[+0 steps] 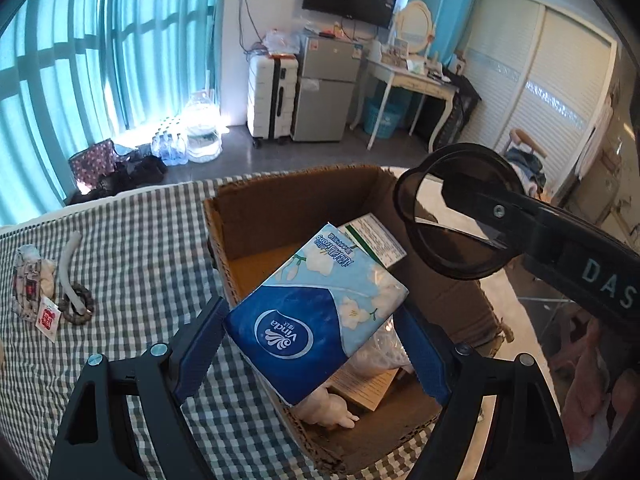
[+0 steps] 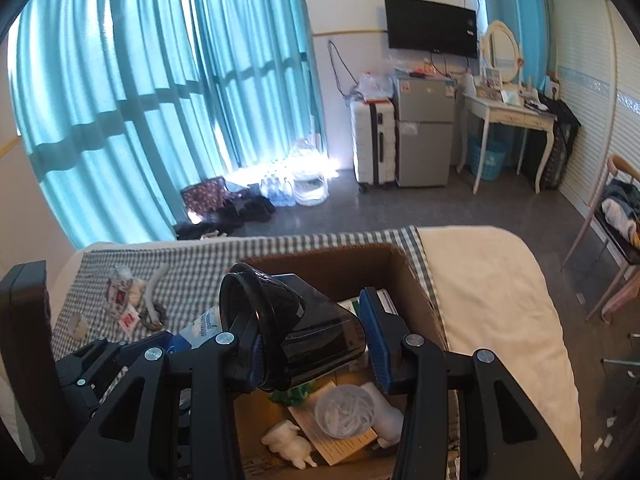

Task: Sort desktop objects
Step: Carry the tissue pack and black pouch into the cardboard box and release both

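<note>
Over the open cardboard box we've got both loads ready: the left gripper is clamped on the Vinda tissue pack, long axis pointing into the box, and the right gripper is squeezing a black cup lying sideways. Only the right wrist view shows the white figurine and clear lid underneath.

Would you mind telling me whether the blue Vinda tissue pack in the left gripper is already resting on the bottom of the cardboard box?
No, the blue Vinda tissue pack is held between the left gripper fingers above the open brown cardboard box.
</note>
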{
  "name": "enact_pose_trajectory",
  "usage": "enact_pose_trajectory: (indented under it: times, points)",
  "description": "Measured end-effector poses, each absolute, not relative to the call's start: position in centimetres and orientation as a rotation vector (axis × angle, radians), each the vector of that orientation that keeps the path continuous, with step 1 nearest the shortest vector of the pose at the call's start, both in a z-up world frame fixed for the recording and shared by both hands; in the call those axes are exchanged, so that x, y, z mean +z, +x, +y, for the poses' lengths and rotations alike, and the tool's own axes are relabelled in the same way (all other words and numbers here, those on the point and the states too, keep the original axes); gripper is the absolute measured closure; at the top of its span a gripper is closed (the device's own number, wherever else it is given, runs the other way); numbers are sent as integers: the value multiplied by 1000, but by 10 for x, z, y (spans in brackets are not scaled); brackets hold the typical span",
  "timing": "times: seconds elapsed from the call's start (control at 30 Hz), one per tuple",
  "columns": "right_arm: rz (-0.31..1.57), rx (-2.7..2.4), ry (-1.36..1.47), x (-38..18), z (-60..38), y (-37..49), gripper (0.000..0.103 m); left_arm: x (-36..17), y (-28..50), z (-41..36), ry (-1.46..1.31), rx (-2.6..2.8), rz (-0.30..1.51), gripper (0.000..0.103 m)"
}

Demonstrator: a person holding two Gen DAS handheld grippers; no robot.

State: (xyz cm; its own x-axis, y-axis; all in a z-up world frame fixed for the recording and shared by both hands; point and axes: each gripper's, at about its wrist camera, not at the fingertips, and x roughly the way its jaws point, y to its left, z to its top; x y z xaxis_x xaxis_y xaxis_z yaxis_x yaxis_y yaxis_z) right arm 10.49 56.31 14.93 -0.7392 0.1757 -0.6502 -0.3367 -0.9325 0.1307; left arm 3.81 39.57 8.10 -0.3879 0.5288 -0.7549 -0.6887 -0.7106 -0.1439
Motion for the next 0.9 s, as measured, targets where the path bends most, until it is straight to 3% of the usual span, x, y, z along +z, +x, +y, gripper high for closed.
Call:
enact_pose_trajectory:
  times: [0.23,0.33,0.7,0.9]
  points:
    - [452,2624,-1011,124,584,107,58,68,40,404,-1103,2112,272,13]
    - [505,2620,-971,127,594,114,36,71,37,404,-1118,2127,297,5]
    - [509,2657,-909,152,583,115,36,109,31,367,-1045,2195,275,5]
    - [469,2754,-873,175,545,106,36,144,-1,309,-1016,2322,249,4]
